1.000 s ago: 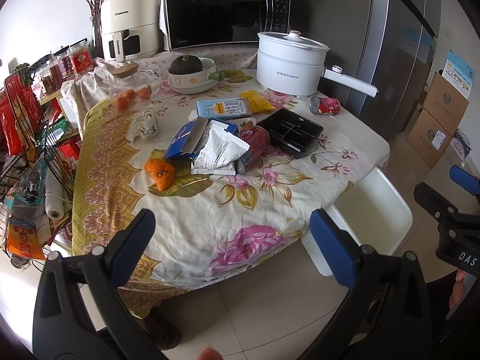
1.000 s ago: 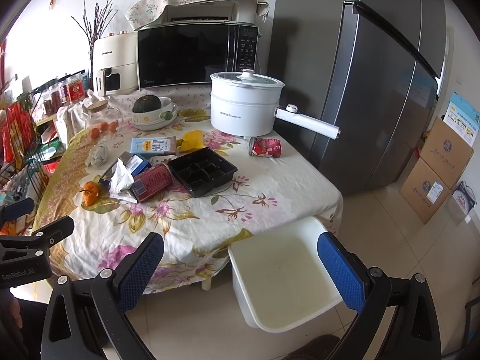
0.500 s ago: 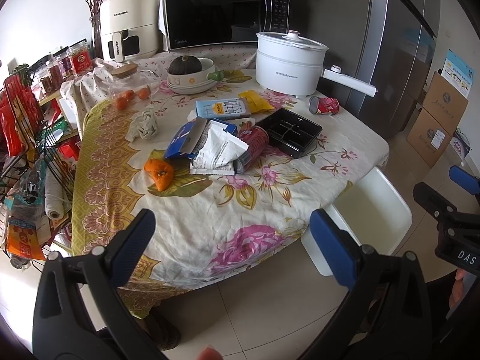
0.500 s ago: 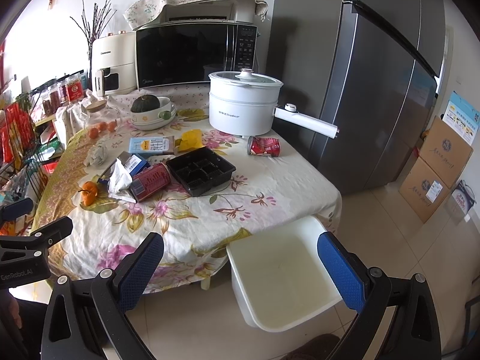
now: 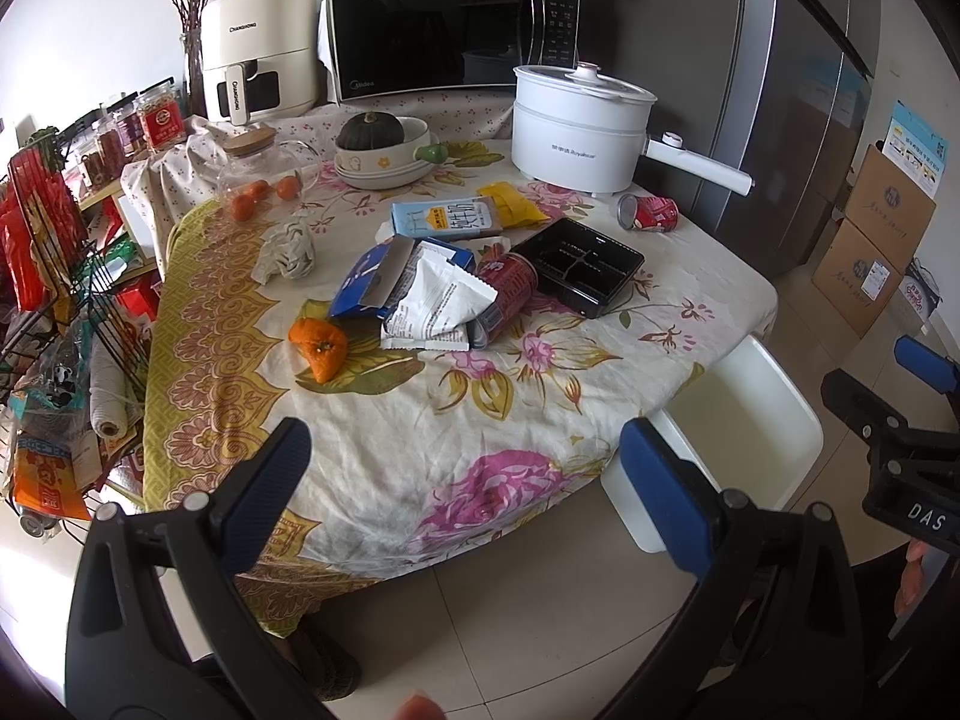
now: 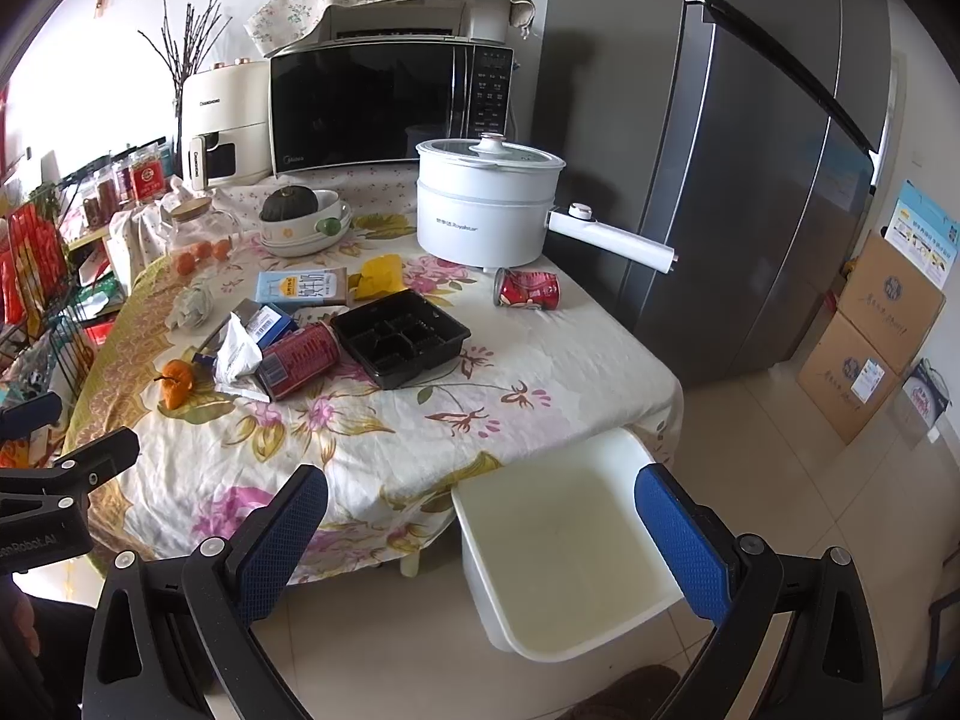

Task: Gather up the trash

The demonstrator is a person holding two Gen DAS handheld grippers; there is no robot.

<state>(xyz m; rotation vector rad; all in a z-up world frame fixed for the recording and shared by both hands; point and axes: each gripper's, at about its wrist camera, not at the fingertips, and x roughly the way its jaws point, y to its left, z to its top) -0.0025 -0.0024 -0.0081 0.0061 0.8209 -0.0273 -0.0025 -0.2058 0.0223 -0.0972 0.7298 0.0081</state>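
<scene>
Trash lies on the flowered tablecloth (image 5: 372,456): orange peel (image 5: 319,347), a white wrapper (image 5: 441,300) over a blue box (image 5: 375,270), a red can (image 5: 504,288), a black plastic tray (image 5: 579,264), a second red can (image 5: 648,213), a milk carton (image 5: 447,219), a yellow wrapper (image 5: 510,204) and a crumpled tissue (image 5: 288,249). A white bin (image 6: 558,546) stands on the floor at the table's near right corner. My left gripper (image 5: 462,483) is open, short of the table's near edge. My right gripper (image 6: 480,534) is open, above the bin.
At the table's back stand a white electric pot (image 5: 576,129), a bowl with a squash (image 5: 384,147), a microwave (image 5: 450,30), an air fryer (image 5: 258,48) and a glass jar of oranges (image 5: 264,177). A wire rack (image 5: 54,276) crowds the left. A grey fridge (image 6: 750,150) and cardboard boxes (image 6: 876,336) stand right.
</scene>
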